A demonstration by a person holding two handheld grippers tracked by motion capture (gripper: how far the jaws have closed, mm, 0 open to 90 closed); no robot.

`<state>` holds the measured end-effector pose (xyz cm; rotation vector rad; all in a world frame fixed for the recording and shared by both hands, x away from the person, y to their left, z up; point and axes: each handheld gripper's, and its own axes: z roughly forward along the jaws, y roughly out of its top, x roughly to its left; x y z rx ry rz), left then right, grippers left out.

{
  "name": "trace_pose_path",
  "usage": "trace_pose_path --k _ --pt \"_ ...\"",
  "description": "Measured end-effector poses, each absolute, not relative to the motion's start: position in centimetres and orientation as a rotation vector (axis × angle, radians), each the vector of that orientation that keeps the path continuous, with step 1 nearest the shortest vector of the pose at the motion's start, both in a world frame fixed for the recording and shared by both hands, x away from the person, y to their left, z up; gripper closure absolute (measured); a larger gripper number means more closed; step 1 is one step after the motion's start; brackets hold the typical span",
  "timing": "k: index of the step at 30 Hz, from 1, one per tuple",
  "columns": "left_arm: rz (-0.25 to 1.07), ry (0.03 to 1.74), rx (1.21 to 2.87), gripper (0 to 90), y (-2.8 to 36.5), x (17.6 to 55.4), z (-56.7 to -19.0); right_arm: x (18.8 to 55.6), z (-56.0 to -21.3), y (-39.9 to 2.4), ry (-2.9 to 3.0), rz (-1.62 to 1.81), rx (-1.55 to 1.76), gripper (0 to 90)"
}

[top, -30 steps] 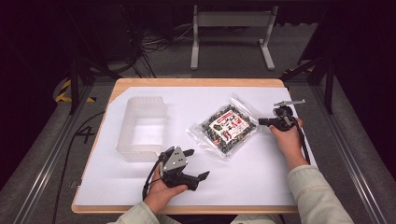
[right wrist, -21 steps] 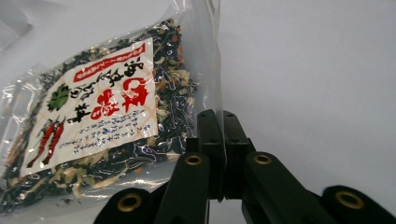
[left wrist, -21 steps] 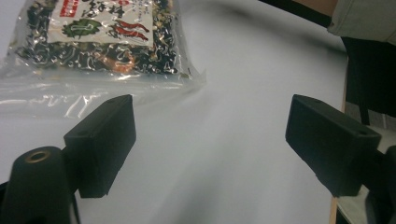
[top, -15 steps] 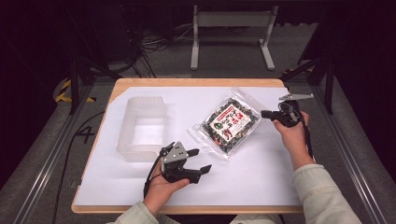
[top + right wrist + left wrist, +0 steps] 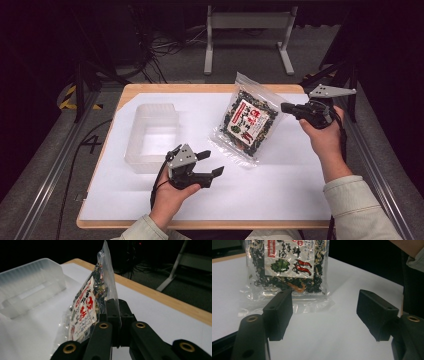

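The right gripper (image 5: 287, 107), at the right of the high view, has its fingers (image 5: 113, 315) pressed together on the right edge of a clear snack bag (image 5: 247, 122). The bag is tilted up on that side, its lower left edge still on the white tabletop (image 5: 280, 185) near the centre of the frame. In the right gripper view the bag (image 5: 92, 302) stands nearly edge-on above the closed fingers.

The left gripper (image 5: 211, 164) sits at lower centre of the high view, its 2 fingers (image 5: 278, 313) spread wide and holding nothing, aimed at the bag's (image 5: 287, 267) bottom seam, which lies just beyond them.

A translucent bin (image 5: 150, 112) rests at the left, apart from the bag. Bare white surface lies open between the bag and the tabletop's near edge.
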<state>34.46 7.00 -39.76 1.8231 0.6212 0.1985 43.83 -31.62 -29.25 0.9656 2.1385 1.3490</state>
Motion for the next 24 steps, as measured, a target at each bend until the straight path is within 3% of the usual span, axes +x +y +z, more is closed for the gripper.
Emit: trace_pose_path --k 5,8,14,20,24 --pt "0.045 0.615 1.660 29.0 7.6 35.1 -39.8 42.4 -27.6 -31.4 2.131 1.380 0.875 90.0" --pt "0.089 0.600 1.620 27.3 7.7 35.2 -39.3 41.5 -26.9 -31.3 2.123 1.399 0.831 90.0" --pt "0.174 0.616 1.706 10.8 7.1 35.7 -38.2 39.9 -26.1 -31.2 2.094 1.411 0.760 90.0" --pt "0.194 0.607 1.741 3.0 6.7 36.9 -37.6 37.8 -25.3 -30.9 2.071 1.399 0.699 90.0" --pt "0.219 0.581 1.743 3.3 6.5 37.6 -37.7 36.6 -25.1 -31.1 2.044 1.433 0.688 90.0"
